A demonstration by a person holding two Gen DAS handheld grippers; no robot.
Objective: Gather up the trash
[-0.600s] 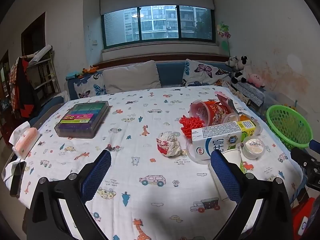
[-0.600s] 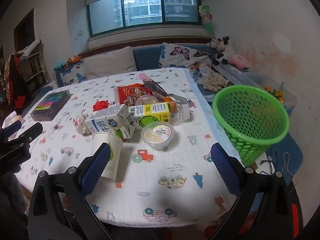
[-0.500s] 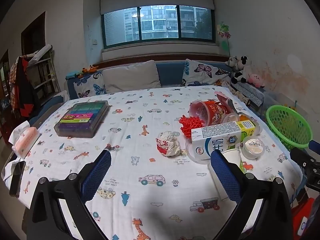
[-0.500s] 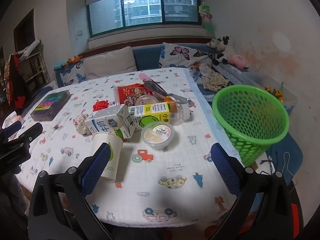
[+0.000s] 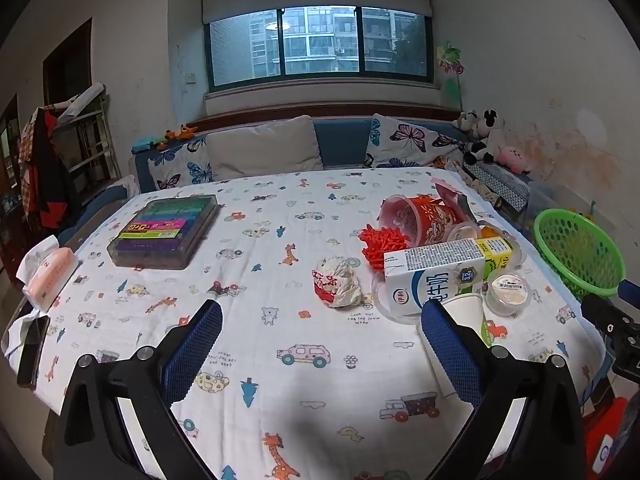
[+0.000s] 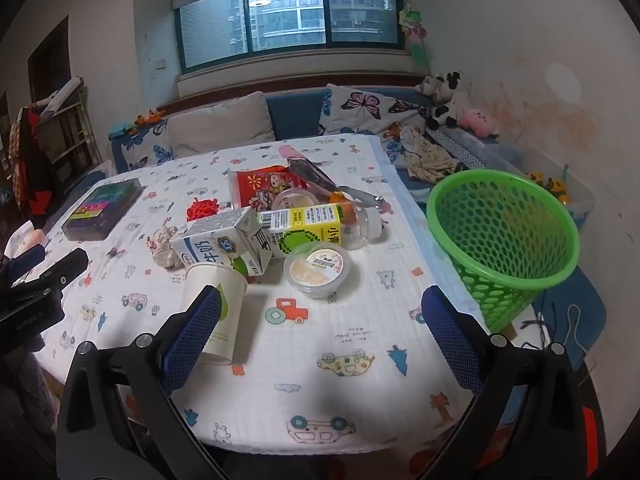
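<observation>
Trash lies in a pile on the patterned tablecloth [image 6: 340,344]: a white-blue milk carton [image 6: 218,246], a yellow-green carton [image 6: 306,228], a paper cup [image 6: 214,304] on its side, a round lidded tub [image 6: 318,268], a red noodle cup [image 5: 420,218], a crumpled wrapper [image 5: 336,286] and a clear bottle [image 6: 360,224]. A green mesh basket [image 6: 504,236] stands off the table's right edge. My left gripper [image 5: 320,350] is open above the near cloth, short of the wrapper. My right gripper [image 6: 320,338] is open too, its left pad in front of the paper cup.
A dark box of coloured items [image 5: 166,232] sits at the table's far left, with a pink tissue pack [image 5: 50,276] and a phone [image 5: 32,350] at the left edge. A cushioned bench [image 5: 264,152] with soft toys [image 5: 486,136] runs behind.
</observation>
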